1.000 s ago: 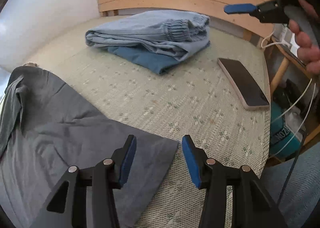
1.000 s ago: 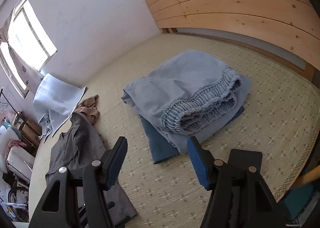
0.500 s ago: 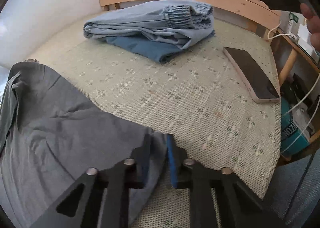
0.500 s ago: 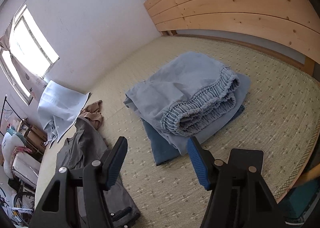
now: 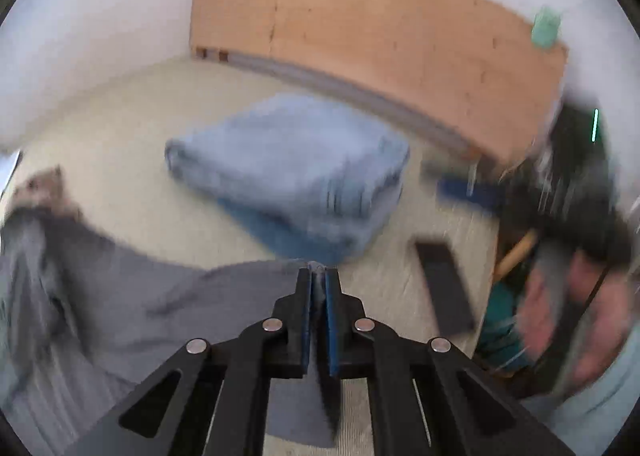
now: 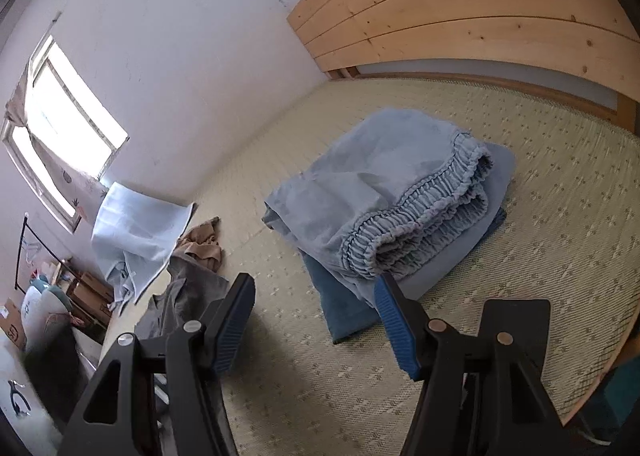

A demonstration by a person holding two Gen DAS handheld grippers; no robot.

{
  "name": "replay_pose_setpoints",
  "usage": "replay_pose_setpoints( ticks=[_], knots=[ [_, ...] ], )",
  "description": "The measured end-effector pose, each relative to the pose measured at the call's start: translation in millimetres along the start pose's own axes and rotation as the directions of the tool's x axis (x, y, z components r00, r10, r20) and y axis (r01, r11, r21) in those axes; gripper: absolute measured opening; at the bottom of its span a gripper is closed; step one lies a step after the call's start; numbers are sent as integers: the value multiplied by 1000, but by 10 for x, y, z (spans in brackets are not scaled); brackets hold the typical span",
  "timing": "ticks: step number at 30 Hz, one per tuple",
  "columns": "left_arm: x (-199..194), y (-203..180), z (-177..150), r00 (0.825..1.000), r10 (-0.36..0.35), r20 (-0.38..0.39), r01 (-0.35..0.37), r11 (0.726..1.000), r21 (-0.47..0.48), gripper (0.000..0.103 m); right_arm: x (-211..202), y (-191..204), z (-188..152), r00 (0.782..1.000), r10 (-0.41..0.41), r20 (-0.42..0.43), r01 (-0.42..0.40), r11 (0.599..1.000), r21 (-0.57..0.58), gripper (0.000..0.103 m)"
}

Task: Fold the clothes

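Clothes: my left gripper (image 5: 317,288) pinches a corner of the soft grey shirt (image 5: 132,308), lying flat on the woven bed mat (image 6: 560,224), not folded yet; my right gripper (image 6: 316,320) hangs spread wide; the light blue folded pile (image 6: 384,192) looks done.

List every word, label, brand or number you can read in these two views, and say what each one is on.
None can be read.
Teal container beside the bed: any printing on it is lost to motion blur.
Cardboard box at the far left of the right wrist view: a small dark mark on its face, too small to read.
Dark phone on the mat: screen blank, no text.
Folded blue clothes and grey garment: no visible label or print.
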State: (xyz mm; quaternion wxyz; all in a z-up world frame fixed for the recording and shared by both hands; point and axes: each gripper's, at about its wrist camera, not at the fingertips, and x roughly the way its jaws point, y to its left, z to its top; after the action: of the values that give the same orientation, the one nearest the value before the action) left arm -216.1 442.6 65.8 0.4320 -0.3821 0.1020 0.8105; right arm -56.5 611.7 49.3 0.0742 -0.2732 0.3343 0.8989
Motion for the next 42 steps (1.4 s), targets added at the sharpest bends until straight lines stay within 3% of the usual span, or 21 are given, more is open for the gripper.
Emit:
replay_pose_setpoints(
  ticks=[3, 7, 13, 23, 28, 35, 42],
  knots=[
    [-216, 125, 639, 999, -17, 47, 17, 1000, -8, 5, 60, 21, 13, 1000, 28, 1, -28, 999, 17, 66],
    [-426, 327, 1461, 994, 13, 105, -8, 999, -51, 5, 151, 85, 17, 998, 63, -2, -63, 998, 20, 66],
    [-631, 583, 2191, 985, 70, 157, -51, 991, -121, 4, 385, 232, 5, 990, 139, -28, -138, 990, 26, 66],
    [-1016, 1074, 2640, 961, 157, 229, -107, 970, -217, 4, 935, 767, -152, 955, 279, -104, -285, 958, -39, 66],
    [-1207, 1141, 2735, 957, 150, 247, -97, 972, -214, 4, 1408, 1071, -276, 926, 334, -176, -348, 936, -57, 67],
    [-1193, 1092, 2716, 974, 132, 184, -101, 980, -170, 4, 2048, 1647, -584, 842, 461, -281, -499, 863, -78, 67],
    [-1137, 1136, 2578, 986, 91, 142, -71, 987, -146, 4, 2775, 2031, -800, 836, 415, -360, -481, 869, -117, 67]
  ],
)
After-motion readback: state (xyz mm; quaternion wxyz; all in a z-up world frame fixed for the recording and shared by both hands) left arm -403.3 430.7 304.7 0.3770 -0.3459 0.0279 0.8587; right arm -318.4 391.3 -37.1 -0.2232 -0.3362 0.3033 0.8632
